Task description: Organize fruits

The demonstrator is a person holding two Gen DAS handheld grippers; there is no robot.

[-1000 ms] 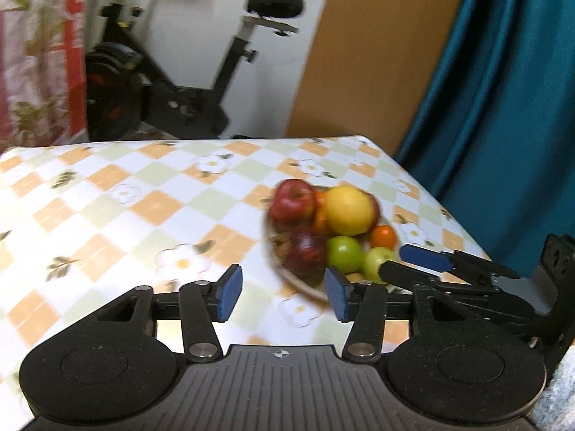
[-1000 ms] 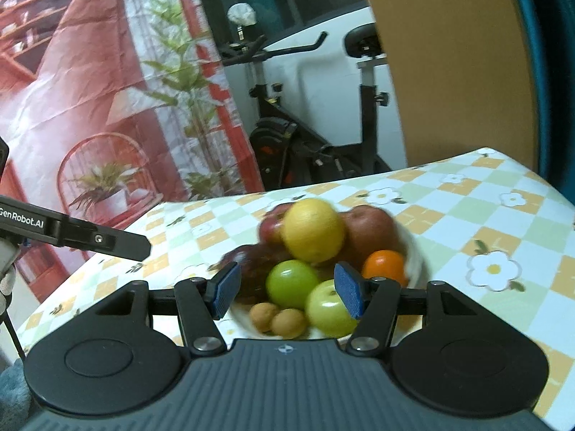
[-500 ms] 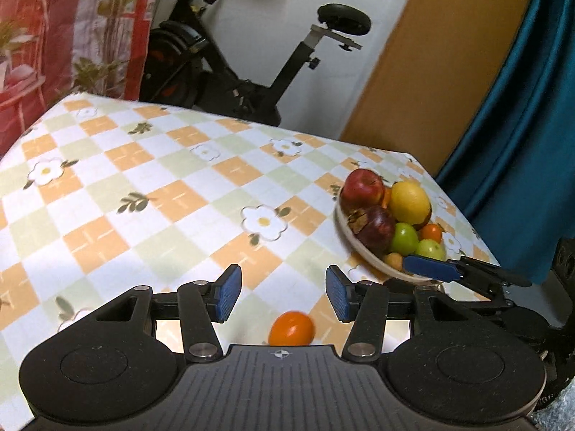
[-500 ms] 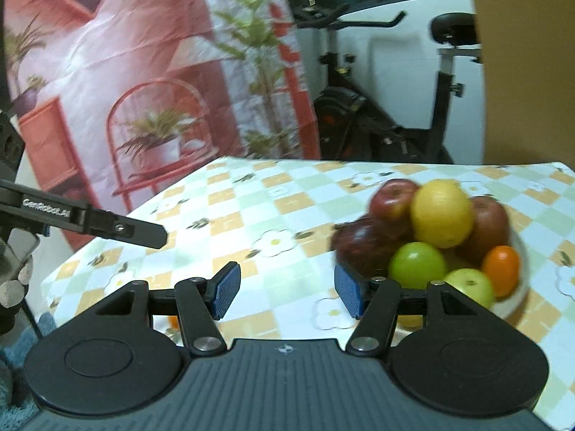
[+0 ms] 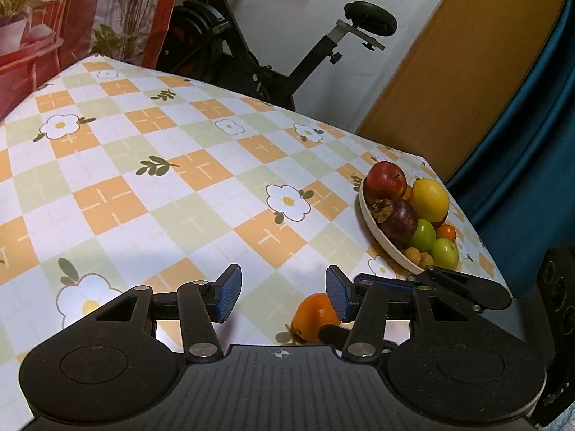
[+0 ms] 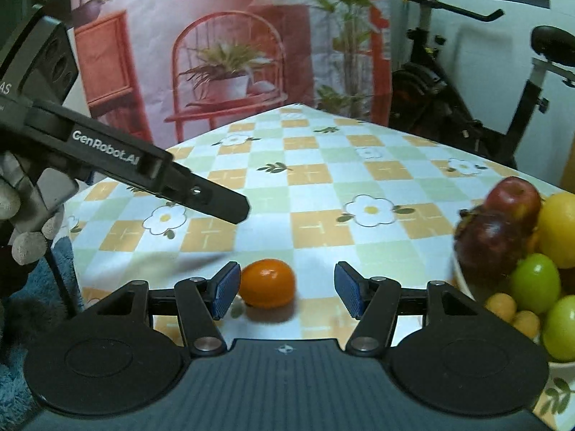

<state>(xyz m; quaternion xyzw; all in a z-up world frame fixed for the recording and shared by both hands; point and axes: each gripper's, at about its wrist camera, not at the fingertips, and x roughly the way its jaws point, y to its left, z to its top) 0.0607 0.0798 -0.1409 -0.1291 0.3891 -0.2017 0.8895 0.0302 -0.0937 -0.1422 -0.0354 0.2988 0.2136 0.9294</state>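
A loose orange fruit (image 6: 267,282) lies on the checked tablecloth (image 6: 323,186) near the table's front. In the right wrist view it sits between the blue pads of my right gripper (image 6: 287,289), close to the left pad, and neither pad presses on it. In the left wrist view the same orange fruit (image 5: 311,316) is half hidden behind the right finger of my open left gripper (image 5: 284,296). A cream bowl (image 5: 373,222) at the right holds a red apple (image 5: 386,179), a lemon (image 5: 429,199), a dark purple fruit (image 5: 399,221) and green fruits (image 5: 424,235).
An exercise bike (image 5: 269,54) stands behind the table, with a red printed backdrop (image 6: 215,54) at the left and a teal curtain (image 5: 532,151) at the right. A gloved hand (image 6: 21,222) holds the left gripper, at the left edge of the right wrist view. The table's edge runs close behind the bowl.
Both views have swung away from the bowl, which now sits at the right. The loose orange fruit has come into view, now between the right gripper's pads.
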